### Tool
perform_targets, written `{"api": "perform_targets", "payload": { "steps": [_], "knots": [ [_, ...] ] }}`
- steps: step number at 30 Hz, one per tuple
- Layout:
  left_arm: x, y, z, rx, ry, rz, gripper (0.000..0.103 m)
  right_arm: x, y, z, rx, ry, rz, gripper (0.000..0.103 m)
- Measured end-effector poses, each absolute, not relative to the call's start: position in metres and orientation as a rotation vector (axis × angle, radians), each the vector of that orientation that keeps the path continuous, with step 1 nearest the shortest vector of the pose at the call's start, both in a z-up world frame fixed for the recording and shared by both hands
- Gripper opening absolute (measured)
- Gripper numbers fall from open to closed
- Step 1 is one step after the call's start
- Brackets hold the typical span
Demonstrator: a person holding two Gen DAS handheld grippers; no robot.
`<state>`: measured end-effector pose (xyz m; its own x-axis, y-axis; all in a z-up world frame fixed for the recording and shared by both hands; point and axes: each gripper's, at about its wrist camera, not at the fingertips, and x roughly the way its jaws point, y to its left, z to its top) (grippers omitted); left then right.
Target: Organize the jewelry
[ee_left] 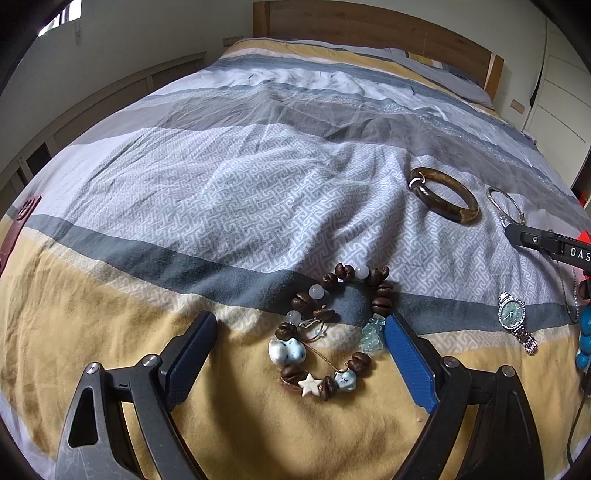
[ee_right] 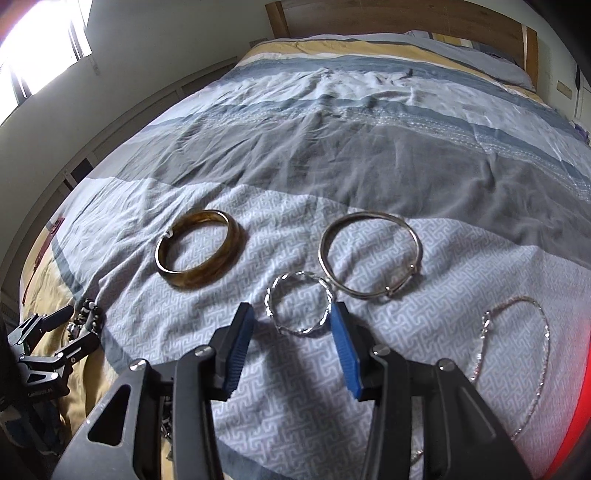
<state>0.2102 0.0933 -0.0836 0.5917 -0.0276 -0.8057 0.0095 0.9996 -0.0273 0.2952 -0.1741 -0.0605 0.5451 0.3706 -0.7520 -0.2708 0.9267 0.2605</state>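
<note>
In the left wrist view my left gripper (ee_left: 301, 325) is open, its blue pads on either side of a beaded bracelet (ee_left: 334, 332) of brown, white and pale blue beads lying on the bedspread. A brown bangle (ee_left: 443, 194) and a small watch (ee_left: 515, 319) lie beyond. In the right wrist view my right gripper (ee_right: 293, 314) is open around a twisted silver bangle (ee_right: 300, 308), the right pad touching its rim. The brown bangle (ee_right: 201, 254), a plain silver bangle (ee_right: 371, 254) and a silver chain (ee_right: 517, 350) lie near it.
Everything lies on a rumpled striped bedspread (ee_left: 207, 192) in grey, white and yellow. A wooden headboard (ee_left: 369, 26) is at the far end. Blue beads (ee_left: 583, 332) show at the right edge of the left wrist view. The left gripper's body (ee_right: 48, 350) shows at the left edge of the right wrist view.
</note>
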Motion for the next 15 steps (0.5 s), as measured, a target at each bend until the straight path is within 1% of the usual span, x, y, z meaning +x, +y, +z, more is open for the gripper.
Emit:
{"api": "perform_targets", "payload": {
  "steps": [6, 9, 12, 14, 15],
  "knots": [
    [0.217, 0.0961, -0.0877, -0.046, 0.946, -0.027, 0.09, 0.2988, -0.172, -0.0642, 0.144, 0.913, 0.366, 0.042],
    [0.2191, 0.0969, -0.0889, -0.055, 0.948, -0.027, 0.087, 0.302, -0.1699, -0.0652, 0.148, 0.912, 0.358, 0.042],
    [0.2197, 0.0961, -0.0891, -0.053, 0.948, -0.029, 0.083, 0.3039, -0.1677, -0.0666, 0.147, 0.908, 0.349, 0.041],
    [0.2182, 0.0954, -0.0879, -0.049, 0.945, -0.033, 0.073, 0.3029, -0.1658, -0.0664, 0.133, 0.901, 0.34, 0.037],
    [0.217, 0.0949, -0.0868, -0.049, 0.942, -0.04, 0.07, 0.3022, -0.1652, -0.0662, 0.129, 0.899, 0.34, 0.037]
  ]
}}
